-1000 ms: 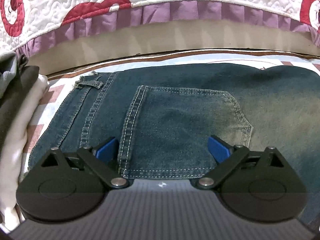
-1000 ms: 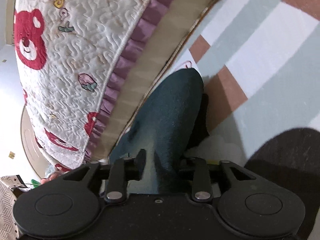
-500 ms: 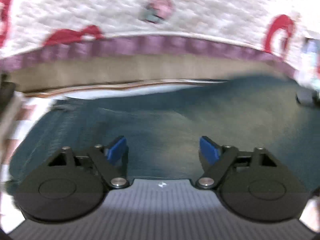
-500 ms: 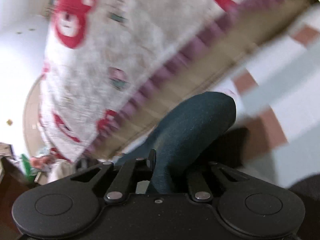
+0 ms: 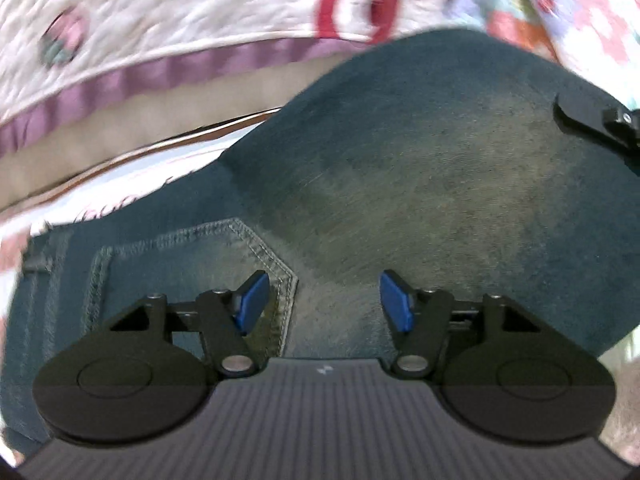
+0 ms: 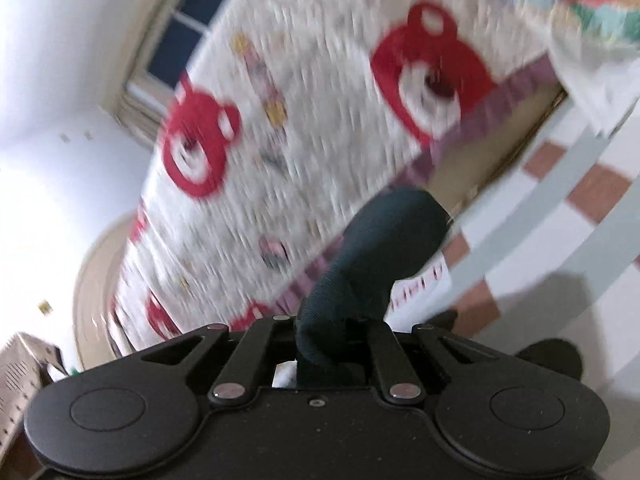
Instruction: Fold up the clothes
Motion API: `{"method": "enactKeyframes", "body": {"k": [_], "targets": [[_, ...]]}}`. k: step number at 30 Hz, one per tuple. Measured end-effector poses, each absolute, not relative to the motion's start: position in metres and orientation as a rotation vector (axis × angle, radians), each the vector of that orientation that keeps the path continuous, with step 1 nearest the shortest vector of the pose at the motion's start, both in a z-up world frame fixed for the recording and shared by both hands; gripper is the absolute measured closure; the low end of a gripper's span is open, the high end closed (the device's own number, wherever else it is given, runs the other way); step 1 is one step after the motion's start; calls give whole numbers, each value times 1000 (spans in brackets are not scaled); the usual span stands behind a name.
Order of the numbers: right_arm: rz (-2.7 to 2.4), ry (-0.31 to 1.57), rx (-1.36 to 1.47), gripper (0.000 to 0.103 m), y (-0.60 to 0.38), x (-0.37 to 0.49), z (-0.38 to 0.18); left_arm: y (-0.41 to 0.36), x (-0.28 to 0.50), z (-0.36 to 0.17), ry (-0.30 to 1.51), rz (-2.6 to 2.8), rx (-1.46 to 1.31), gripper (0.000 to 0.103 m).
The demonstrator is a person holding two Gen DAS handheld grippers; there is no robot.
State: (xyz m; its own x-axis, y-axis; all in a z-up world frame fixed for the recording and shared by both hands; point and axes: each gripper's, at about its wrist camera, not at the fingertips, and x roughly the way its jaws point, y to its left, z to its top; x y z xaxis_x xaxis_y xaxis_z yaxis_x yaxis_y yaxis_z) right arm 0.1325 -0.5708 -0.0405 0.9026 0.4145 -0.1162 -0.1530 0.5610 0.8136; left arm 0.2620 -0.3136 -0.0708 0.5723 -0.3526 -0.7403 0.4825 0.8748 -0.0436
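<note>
Above the jeans (image 5: pixel 400 168) the left claw (image 5: pixel 320 300) has been narrowing, empty; right claw (image 6: pixel 332 344) pinches denim.

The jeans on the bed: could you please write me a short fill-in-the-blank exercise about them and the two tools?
1. The right tool is shut on a fold of the dark blue ____.
2. The left tool, its jaws just closing with nothing gripped, has pads coloured ____.
3. By the left tool's left pad lies the corner of a stitched back ____.
4. The quilt behind shows red ____ faces.

Missing words: jeans; blue; pocket; bear
</note>
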Motion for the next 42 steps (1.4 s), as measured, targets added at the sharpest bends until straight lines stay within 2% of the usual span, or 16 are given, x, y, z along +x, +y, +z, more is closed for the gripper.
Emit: {"method": "enactKeyframes", "body": {"k": [5,14,15,18,21,27,33,35,37,39,42], "targets": [[190,424,929,93,-582,132,-54,-317,254,-97,840,-380,342,37],[305,448,697,93,-520,180,0,-201,261,-83,807,-206,1,37],[318,459,666,93,-505,190,10,-184,262,-81,810,-184,-59,39],[322,463,605,93,-460,214,33,-141,257,-74,799,-153,-158,59],[373,479,582,93,-412,240,44,-111,252,-68,762,-105,-160,59],[354,634,466,93,-317,296,22,-53,246,-71,785,-45,-287,59],[396,728,409,92,-273,324,-6,-30,232,-67,803,-26,-304,59],[439,802,353,86,-255,340,-16,-37,232,-66,826,3,-209,60],[523,879,454,64,-252,354,-35,-43,231,-67,830,30,-138,59],[621,933,600,64,-257,362,-52,-42,233,-70,840,23,-175,60],[793,863,781,63,-296,344,-48,-39,235,-74,845,11,-228,61]]}}
